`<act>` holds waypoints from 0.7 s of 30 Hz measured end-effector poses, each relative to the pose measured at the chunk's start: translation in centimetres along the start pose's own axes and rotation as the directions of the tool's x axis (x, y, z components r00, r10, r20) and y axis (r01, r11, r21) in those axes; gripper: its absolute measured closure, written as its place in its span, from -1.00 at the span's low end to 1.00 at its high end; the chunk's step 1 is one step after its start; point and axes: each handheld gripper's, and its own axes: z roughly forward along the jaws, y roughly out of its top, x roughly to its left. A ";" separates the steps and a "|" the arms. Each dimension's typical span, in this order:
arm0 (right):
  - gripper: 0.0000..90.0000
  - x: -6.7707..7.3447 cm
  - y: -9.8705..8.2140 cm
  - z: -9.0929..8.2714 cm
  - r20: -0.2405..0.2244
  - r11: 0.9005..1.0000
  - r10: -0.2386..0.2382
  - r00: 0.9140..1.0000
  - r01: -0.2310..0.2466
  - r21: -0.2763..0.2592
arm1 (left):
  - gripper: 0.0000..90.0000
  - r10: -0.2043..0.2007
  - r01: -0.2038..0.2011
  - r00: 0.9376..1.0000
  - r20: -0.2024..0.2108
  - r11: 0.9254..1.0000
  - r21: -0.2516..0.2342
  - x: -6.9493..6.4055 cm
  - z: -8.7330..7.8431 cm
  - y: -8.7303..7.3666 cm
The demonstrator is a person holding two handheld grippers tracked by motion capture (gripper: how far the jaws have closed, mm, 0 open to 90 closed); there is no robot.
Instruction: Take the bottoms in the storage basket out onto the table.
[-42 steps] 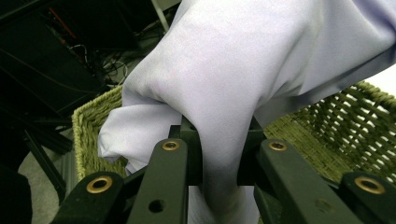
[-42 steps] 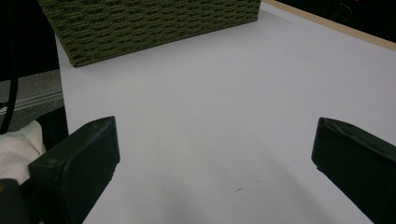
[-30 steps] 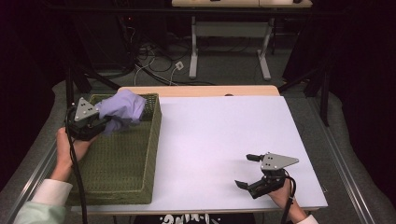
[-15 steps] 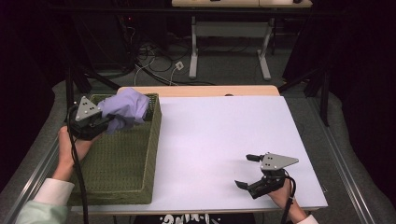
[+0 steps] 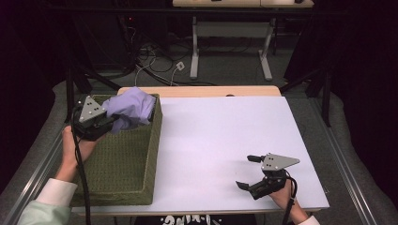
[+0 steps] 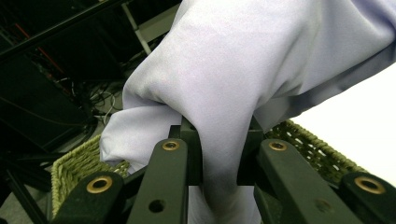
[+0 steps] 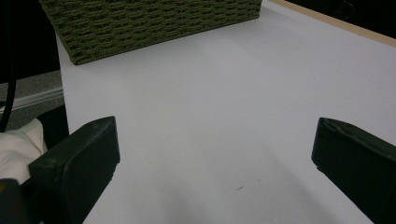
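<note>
A lavender cloth [image 5: 131,108] hangs bunched over the far end of a green woven basket [image 5: 123,159] at the table's left. My left gripper [image 5: 116,123] is shut on a fold of the cloth [image 6: 243,88], and the jaws pinch the fabric between them in the left gripper view, with the basket rim [image 6: 79,163] below. My right gripper [image 5: 248,171] rests low over the white table top [image 5: 220,136] near the front right, jaws wide open with nothing between them. In the right gripper view the basket's side [image 7: 149,23] lies ahead across bare table [image 7: 215,116].
The basket fills the table's left third. A wooden strip [image 5: 202,90] edges the far side of the table. Behind it stand a white-legged desk [image 5: 230,51] and loose cables on the floor [image 5: 155,65]. A cable [image 5: 82,178] trails from the left gripper.
The left gripper has lifted the cloth slightly and drawn it a little toward the basket's far right corner. The right gripper has stayed put.
</note>
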 end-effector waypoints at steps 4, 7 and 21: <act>-0.98 0.0 0.0 0.0 0.000 1.000 0.002 1.000 -0.002 0.001 | 0.75 0.002 -0.002 1.000 0.007 1.000 -0.009 -0.2 -0.1 0.2; -0.98 0.0 0.0 0.0 0.001 1.000 0.000 1.000 0.000 -0.001 | 0.75 0.006 -0.006 1.000 0.009 1.000 -0.012 -0.4 -0.2 0.5; -0.98 0.0 0.0 0.0 -0.002 1.000 0.003 1.000 -0.003 -0.001 | 0.76 0.023 -0.021 0.999 0.036 0.999 -0.032 -1.3 0.1 1.4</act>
